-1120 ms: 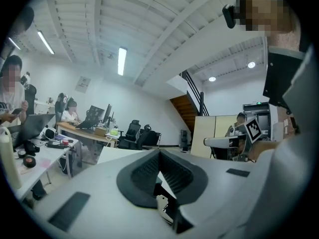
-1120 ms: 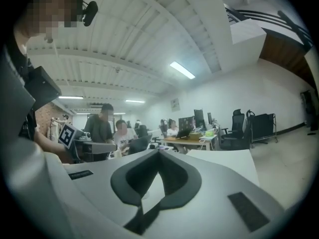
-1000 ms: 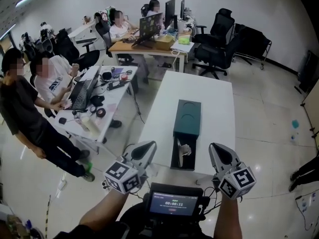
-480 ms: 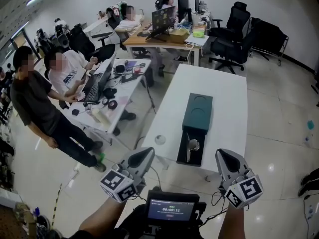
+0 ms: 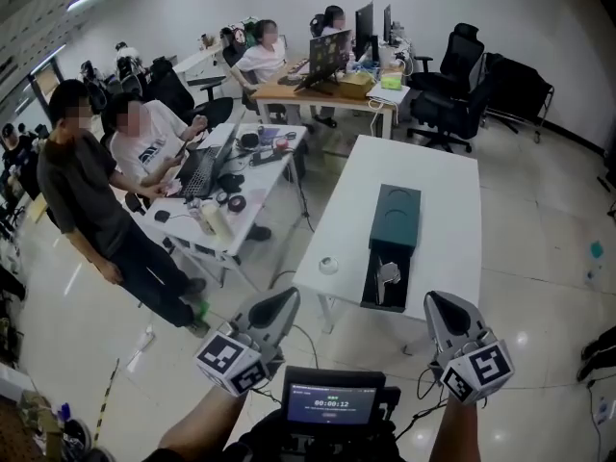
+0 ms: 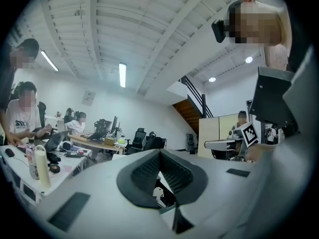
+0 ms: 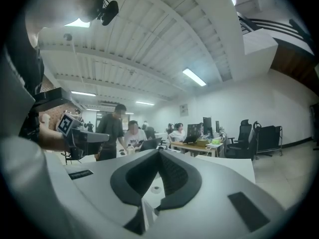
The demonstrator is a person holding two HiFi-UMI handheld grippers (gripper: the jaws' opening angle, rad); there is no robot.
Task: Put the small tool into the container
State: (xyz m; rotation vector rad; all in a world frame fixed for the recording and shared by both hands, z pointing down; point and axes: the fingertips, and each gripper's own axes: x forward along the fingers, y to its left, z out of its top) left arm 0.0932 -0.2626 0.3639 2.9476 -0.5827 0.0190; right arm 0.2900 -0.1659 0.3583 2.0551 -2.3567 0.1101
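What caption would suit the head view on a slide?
Left gripper and right gripper, both shut, held short of a white table bearing a dark green container.

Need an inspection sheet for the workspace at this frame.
Surface: white table, mostly bare.
Job's things: green container lengthwise on it; silvery small tool lying in its open near end.
Clutter: small white round item near the table's left edge.
Grippers: left gripper and right gripper short of the table, jaws shut, empty.
Cables: thin leads by the right gripper.
Surroundings: people at cluttered desk; office chairs.
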